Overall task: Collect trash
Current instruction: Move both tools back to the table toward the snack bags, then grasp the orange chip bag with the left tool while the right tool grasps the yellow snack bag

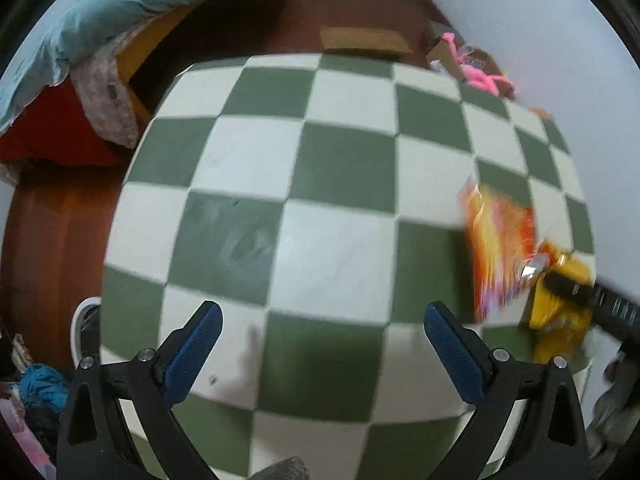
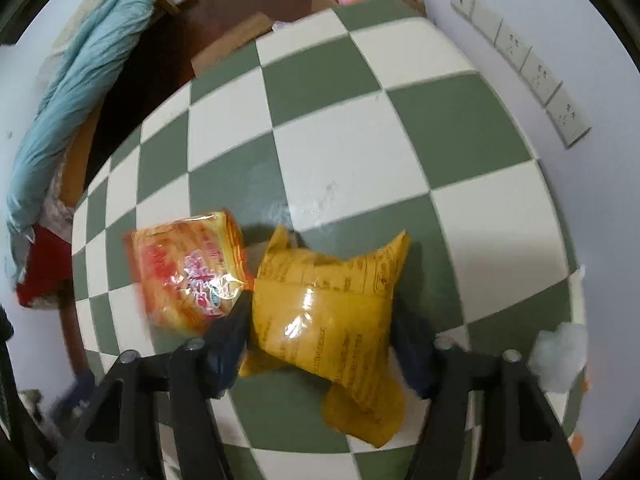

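Observation:
A yellow snack bag (image 2: 324, 312) sits between the fingers of my right gripper (image 2: 324, 320), which is shut on it just above the green-and-white checkered table (image 2: 360, 152). An orange-red snack bag (image 2: 188, 268) lies against the left finger, blurred. In the left wrist view the orange bag (image 1: 500, 248) and the yellow bag (image 1: 560, 308) show at the right edge with the right gripper's finger across them. My left gripper (image 1: 322, 344) is open and empty over the table's near part (image 1: 328, 184).
A white crumpled wad (image 2: 560, 356) lies at the table's right edge. A wall with sockets (image 2: 532, 72) runs along the right. A bed with a blue quilt (image 1: 120, 4) stands left. Cardboard (image 1: 364, 40) and pink items (image 1: 484, 76) lie beyond the table.

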Available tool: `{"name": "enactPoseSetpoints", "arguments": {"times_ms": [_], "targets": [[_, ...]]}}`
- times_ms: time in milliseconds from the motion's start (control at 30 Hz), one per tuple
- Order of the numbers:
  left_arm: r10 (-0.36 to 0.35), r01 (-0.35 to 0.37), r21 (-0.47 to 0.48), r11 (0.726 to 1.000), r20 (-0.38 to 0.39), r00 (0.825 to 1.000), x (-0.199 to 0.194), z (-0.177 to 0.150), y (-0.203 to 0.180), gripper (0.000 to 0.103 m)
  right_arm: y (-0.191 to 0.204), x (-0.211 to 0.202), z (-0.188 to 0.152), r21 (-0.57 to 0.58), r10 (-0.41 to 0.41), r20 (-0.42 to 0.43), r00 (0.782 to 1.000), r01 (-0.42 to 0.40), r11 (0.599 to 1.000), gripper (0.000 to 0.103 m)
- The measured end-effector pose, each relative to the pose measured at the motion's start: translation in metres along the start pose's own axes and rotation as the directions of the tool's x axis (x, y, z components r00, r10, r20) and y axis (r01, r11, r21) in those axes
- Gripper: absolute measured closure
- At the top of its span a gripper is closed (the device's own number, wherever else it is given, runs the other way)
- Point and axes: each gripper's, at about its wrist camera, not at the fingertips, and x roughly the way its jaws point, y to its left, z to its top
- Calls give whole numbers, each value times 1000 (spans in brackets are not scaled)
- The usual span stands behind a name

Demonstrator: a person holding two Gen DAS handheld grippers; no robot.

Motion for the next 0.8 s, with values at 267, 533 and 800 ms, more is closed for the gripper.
{"name": "enactPoseSetpoints", "arguments": {"times_ms": [267, 533, 800], "targets": [[-166, 162, -41, 986, -105, 981, 36, 38, -43, 1, -35, -24, 10, 41, -6, 37, 999, 5, 999, 39], [-7, 15, 252, 968, -35, 999, 40, 18, -101, 71, -52, -26, 24, 60, -35, 39, 999, 33, 998, 39], [36, -57, 277, 959, 78, 996, 1, 0, -92, 92, -49, -36, 13, 44, -20, 59, 998, 17, 999, 40]]}}
